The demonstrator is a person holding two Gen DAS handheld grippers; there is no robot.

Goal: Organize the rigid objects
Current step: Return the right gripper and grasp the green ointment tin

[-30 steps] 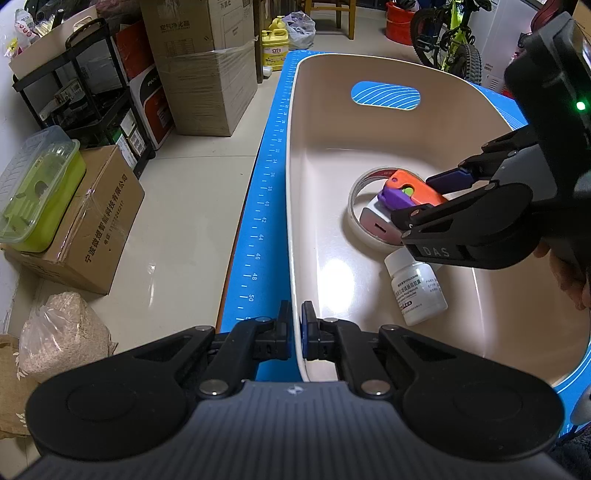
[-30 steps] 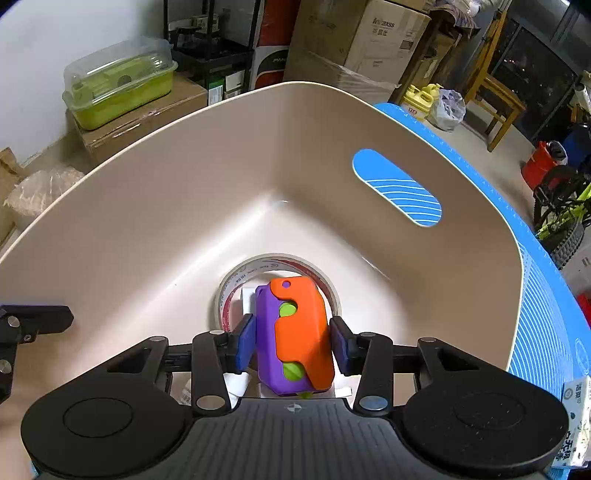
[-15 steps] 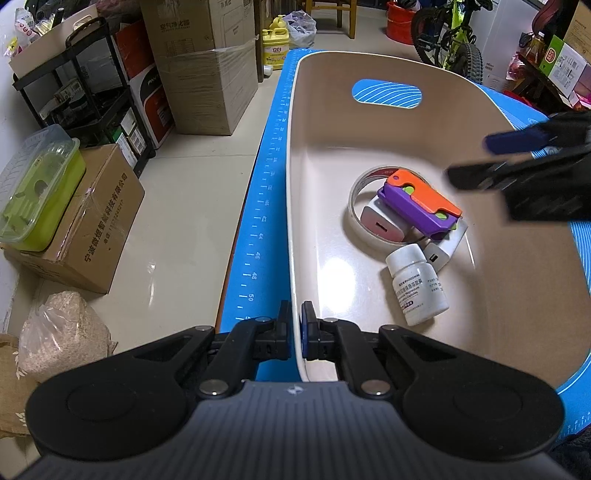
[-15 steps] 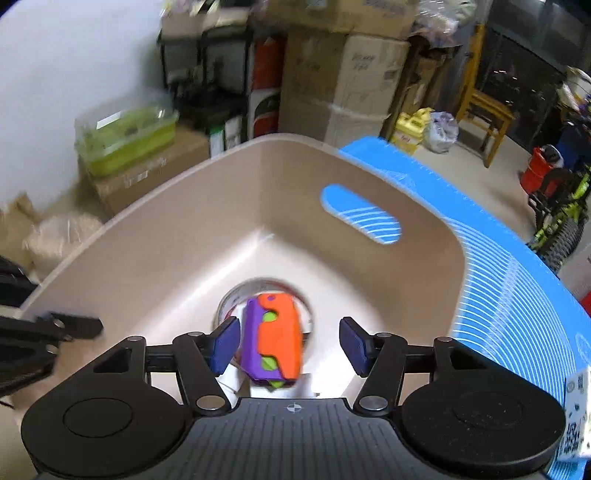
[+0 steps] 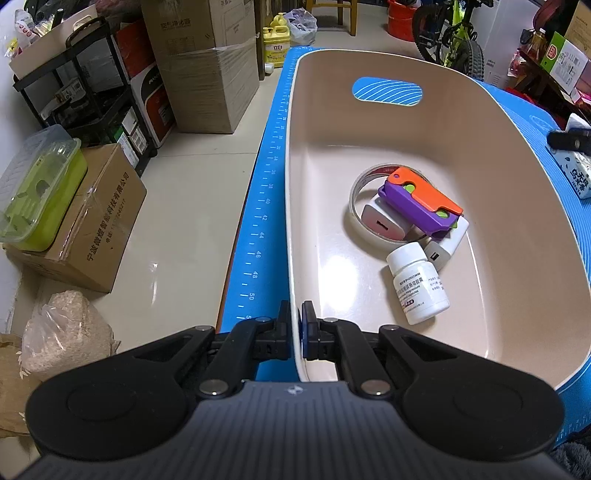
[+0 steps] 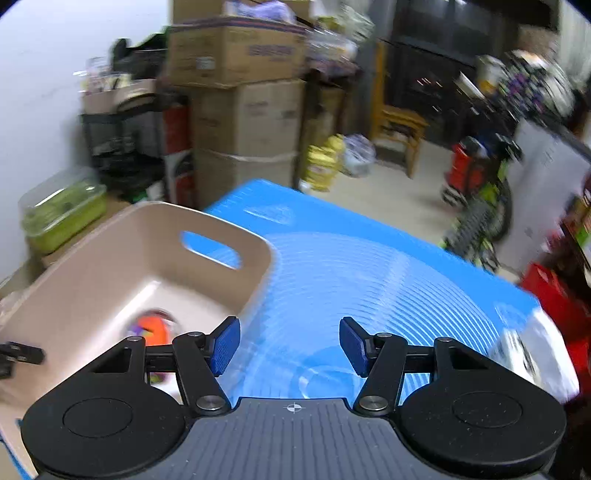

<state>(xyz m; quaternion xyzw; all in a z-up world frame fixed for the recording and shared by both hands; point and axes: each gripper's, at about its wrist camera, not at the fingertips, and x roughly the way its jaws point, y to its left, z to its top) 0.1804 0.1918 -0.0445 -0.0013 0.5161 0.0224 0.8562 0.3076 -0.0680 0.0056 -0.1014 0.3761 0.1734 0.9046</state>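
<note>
A beige bin [image 5: 491, 147] stands on a blue mat [image 5: 262, 206]. In it lie an orange and purple toy [image 5: 421, 201], a tape roll [image 5: 356, 199], two white chargers [image 5: 384, 223] and a white pill bottle [image 5: 419, 284]. My left gripper [image 5: 295, 326] is shut on the bin's near rim. My right gripper [image 6: 290, 345] is open and empty above the mat, right of the bin [image 6: 110, 258]; the view is blurred. The toy [image 6: 151, 328] shows inside the bin.
A white packet [image 5: 576, 173] lies on the mat right of the bin, also at the right edge of the right wrist view [image 6: 532, 354]. Cardboard boxes [image 5: 207, 62], a black shelf rack [image 5: 85, 92], a green container [image 5: 37, 188] and a bicycle [image 5: 450, 33] stand on the floor around.
My right gripper let go of the orange and purple toy onto the tape roll, opened wide, and pulled up and right out of the bin. My left gripper has stayed on the rim.
</note>
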